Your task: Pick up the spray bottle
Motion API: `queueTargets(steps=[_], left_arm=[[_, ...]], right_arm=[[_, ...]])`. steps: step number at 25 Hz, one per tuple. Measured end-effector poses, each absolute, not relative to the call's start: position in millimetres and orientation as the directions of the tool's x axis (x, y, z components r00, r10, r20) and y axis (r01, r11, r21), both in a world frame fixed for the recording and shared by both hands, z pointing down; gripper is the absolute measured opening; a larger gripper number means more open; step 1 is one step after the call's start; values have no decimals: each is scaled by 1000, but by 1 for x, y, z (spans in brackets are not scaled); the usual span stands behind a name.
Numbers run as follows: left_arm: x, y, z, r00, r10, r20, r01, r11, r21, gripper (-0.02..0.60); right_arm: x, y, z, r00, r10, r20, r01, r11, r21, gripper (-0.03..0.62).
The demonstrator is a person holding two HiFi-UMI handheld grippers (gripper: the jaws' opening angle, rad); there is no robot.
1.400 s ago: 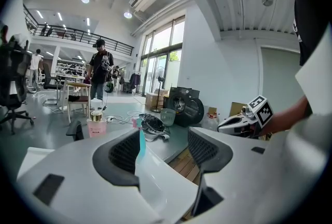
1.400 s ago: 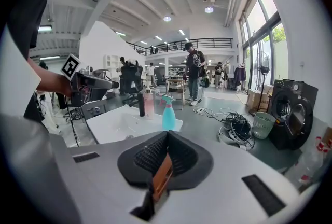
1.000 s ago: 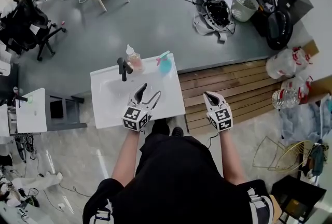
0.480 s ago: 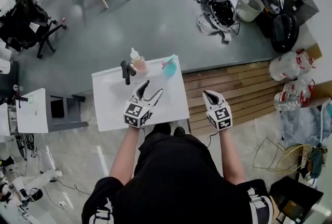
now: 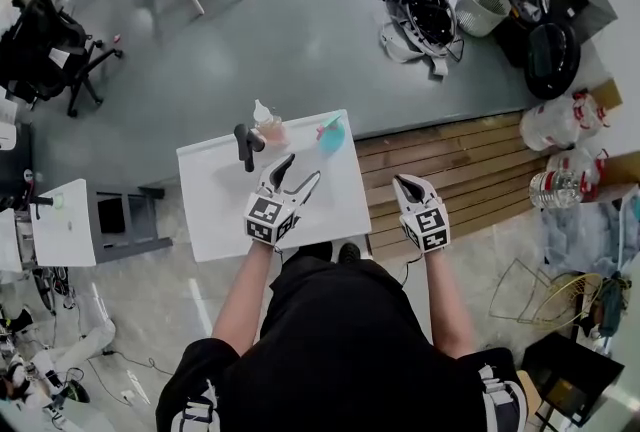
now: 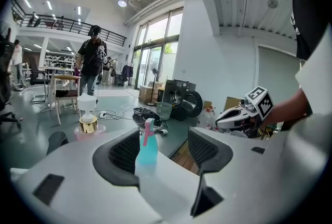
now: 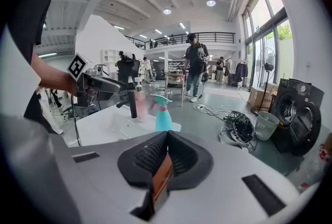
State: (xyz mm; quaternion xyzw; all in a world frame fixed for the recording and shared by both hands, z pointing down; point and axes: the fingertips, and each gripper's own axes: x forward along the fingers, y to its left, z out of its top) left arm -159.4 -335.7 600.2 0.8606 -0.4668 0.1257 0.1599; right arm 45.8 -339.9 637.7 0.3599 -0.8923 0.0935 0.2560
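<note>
The spray bottle (image 5: 330, 133), teal with a pink trigger, stands upright at the far right corner of the white table (image 5: 225, 210). My left gripper (image 5: 298, 172) hovers open over the table's middle, a short way in front of the bottle and apart from it. In the left gripper view the spray bottle (image 6: 147, 148) shows between the spread jaws of the left gripper (image 6: 165, 150), farther off. My right gripper (image 5: 404, 185) is shut and empty, off the table's right edge. The right gripper (image 7: 166, 153) looks toward the spray bottle (image 7: 164, 116).
A pink bottle with a white cap (image 5: 266, 126) and a black upright object (image 5: 245, 143) stand at the table's far edge, left of the spray bottle. Wooden decking (image 5: 450, 170) lies to the right. A smaller white table (image 5: 60, 225) is at left. People stand in the background.
My left gripper has edged slightly forward toward the spray bottle, still open. The right gripper has kept its place, shut.
</note>
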Motion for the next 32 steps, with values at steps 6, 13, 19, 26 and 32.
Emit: queueTargets(steps=[6,13,19,26,32], left_arm=[[-156,-354,613,560,-740,372,-824,-544,158,280],[-160,-372,629,586,-712,386,-805,-564,182,280],[-161,-389,649,594,-700,395,-799,-569,195,279],[-160,-410,658,602,-692,398,-793,-577,195,279],[-155,-429,667,590,-703,398,-803,-563,195,279]], right_arm=[[48,-339,646,-582,-606,542,-712,702,19,17],[45,-341,653,-547,-619,564,-742,670,17,17],[49,-341,663,-510,-631,584,-763,646,32,17],[60,-339,665,-467,-639,611,-788,614,39,17],[73,-338,667,-438,-644,627,-806,591,44,17]])
